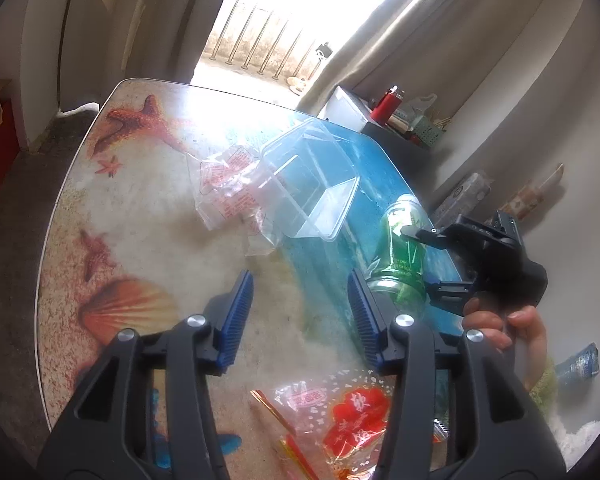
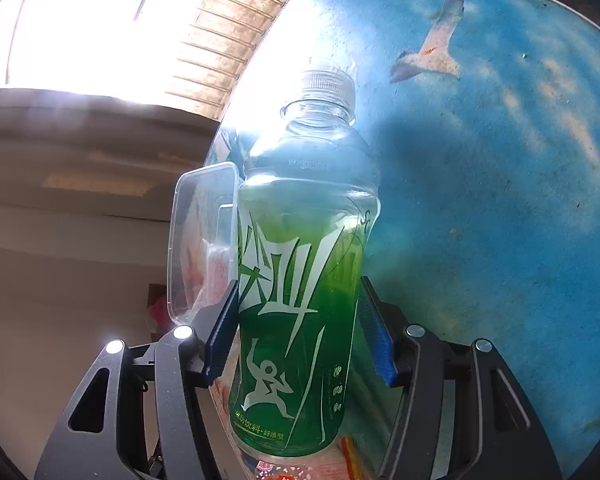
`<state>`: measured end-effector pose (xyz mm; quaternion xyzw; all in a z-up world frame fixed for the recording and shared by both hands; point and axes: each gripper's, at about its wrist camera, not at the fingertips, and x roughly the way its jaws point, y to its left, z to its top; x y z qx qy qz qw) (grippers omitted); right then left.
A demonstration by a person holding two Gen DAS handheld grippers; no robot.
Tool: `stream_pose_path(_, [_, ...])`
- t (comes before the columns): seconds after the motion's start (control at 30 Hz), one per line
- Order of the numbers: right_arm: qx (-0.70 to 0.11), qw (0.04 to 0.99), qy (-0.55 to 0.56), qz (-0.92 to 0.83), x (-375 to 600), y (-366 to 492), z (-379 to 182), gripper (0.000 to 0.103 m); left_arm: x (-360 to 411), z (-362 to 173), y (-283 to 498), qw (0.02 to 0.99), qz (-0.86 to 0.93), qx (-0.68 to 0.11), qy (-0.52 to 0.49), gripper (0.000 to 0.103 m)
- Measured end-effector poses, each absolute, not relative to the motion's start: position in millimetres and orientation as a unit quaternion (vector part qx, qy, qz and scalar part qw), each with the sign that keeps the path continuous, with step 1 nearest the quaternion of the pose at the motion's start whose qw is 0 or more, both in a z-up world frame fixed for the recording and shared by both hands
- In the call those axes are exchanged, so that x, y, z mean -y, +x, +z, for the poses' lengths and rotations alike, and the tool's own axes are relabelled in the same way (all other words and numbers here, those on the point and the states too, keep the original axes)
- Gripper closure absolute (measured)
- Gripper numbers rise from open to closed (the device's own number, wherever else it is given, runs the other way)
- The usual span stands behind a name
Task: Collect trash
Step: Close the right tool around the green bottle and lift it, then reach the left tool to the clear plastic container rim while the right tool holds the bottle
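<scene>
We find the green-labelled bottle (image 2: 300, 280) near the table's (image 1: 148, 208) right edge, over the blue sea print, its clear cap toward the far edge. The right gripper (image 2: 300, 328) grasps it: both blue pads (image 2: 374, 340) press against the label at mid-body. In the left view, a hand (image 1: 504, 324) carries that gripper at the right edge.

The left gripper (image 1: 300, 312) hangs above the sandy print near the table's middle, jaws parted, nothing between them.

A clear plastic container (image 1: 316, 184) lies just beside the bottle toward the far edge. A crumpled clear bag with red print (image 1: 228, 188) touches its left side. A wrapper with red flowers (image 1: 340, 416) lies at the near edge, beneath the left gripper.
</scene>
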<state>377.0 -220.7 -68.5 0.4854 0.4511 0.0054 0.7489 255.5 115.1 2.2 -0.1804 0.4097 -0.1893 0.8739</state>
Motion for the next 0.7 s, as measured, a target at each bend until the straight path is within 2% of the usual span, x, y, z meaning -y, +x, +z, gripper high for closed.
stream_pose_path(0.17, [-0.463, 0.765, 0.447, -0.008, 247.1, 377.2, -61.6, 0.047, -113.3, 7.1, 250.8, 0.877, -0.201, -0.400, -0.173, 0.049])
stream_pose_path(0.33, [-0.506, 0.783, 0.360, -0.005, 271.5, 364.0, -44.0, 0.047, -106.4, 11.4, 249.2, 0.876, -0.222, -0.397, -0.160, 0.045])
stream_pose_path(0.7, [-0.545, 0.806, 0.230, 0.015, 253.8, 300.9, -32.2, 0.047, -88.1, 17.7, 244.3, 0.878, -0.236, -0.399, -0.122, 0.039])
